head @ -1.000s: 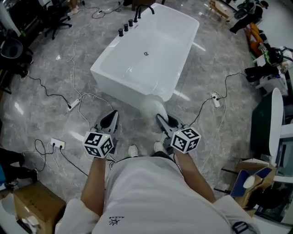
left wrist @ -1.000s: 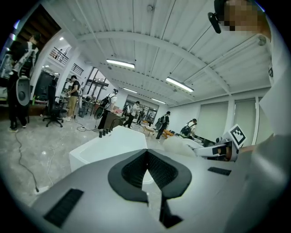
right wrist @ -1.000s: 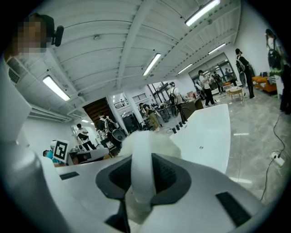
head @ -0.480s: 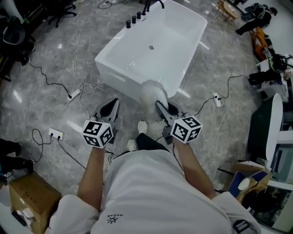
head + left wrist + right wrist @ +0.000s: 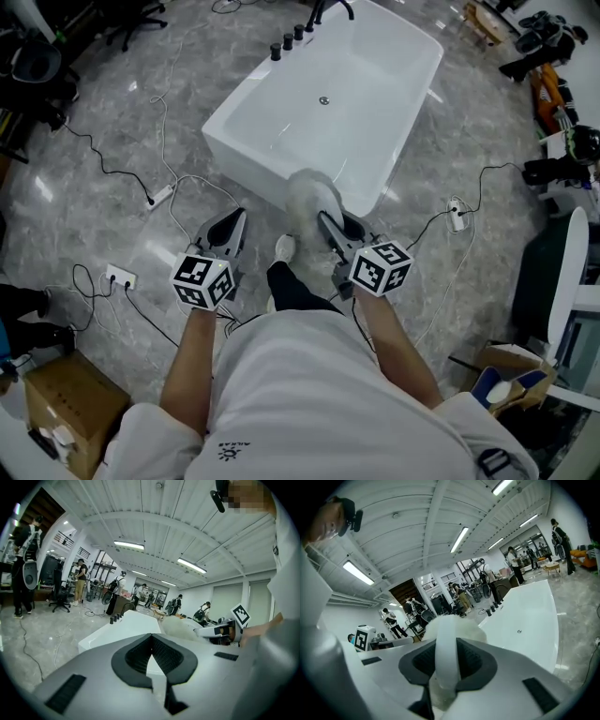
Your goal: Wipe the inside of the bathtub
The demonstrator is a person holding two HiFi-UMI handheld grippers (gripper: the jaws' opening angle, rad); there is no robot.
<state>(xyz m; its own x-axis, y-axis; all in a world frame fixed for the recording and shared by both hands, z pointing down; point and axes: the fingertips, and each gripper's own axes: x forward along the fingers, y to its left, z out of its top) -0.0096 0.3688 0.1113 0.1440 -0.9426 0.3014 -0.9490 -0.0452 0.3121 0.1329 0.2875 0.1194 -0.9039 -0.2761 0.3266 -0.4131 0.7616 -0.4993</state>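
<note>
A white freestanding bathtub (image 5: 281, 131) stands on the grey floor ahead of me, with its drain (image 5: 324, 100) in the middle and black taps (image 5: 287, 42) on the far left rim. My right gripper (image 5: 329, 228) is shut on the white strap of a fluffy white wiping mitt (image 5: 310, 201), held just short of the tub's near end; in the right gripper view the mitt (image 5: 447, 637) fills the jaws with the bathtub (image 5: 529, 620) beyond. My left gripper (image 5: 228, 229) is shut and holds nothing, left of the mitt, with the bathtub (image 5: 117, 632) ahead of it.
Cables and power strips (image 5: 156, 198) lie on the floor left and right (image 5: 457, 213) of the tub. A cardboard box (image 5: 56, 412) sits at lower left, more boxes and gear at right. Office chairs and people stand at the room's far side (image 5: 61, 588).
I have stepped closer to the bathtub; it sits nearer and more to the right in the head view. Both grippers keep their pose and the mitt stays held.
</note>
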